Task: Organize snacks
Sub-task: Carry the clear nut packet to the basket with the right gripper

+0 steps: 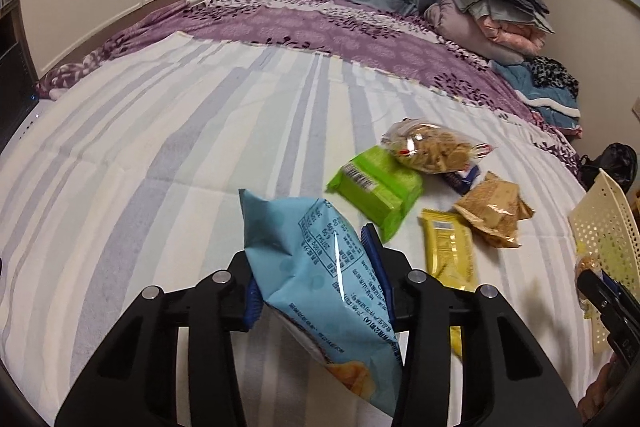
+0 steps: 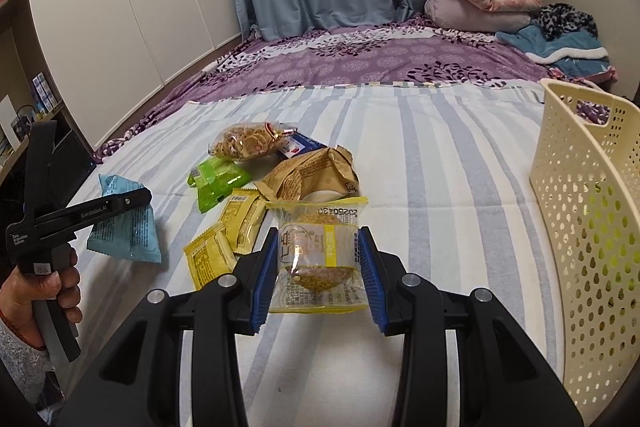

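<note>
Both jaws were clamped, left gripper (image 1: 316, 279) on blue chip bag (image 1: 320, 267), right gripper (image 2: 318, 267) on clear-wrapped pastry (image 2: 316, 255); best carried level over the cream basket (image 2: 592, 211) rim before release.

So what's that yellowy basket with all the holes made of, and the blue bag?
The basket looks like stiff, matte cream plastic: moulded walls, neat punched holes. The blue bag seems thin glossy plastic film, crinkled with a bright shine streak.
</note>
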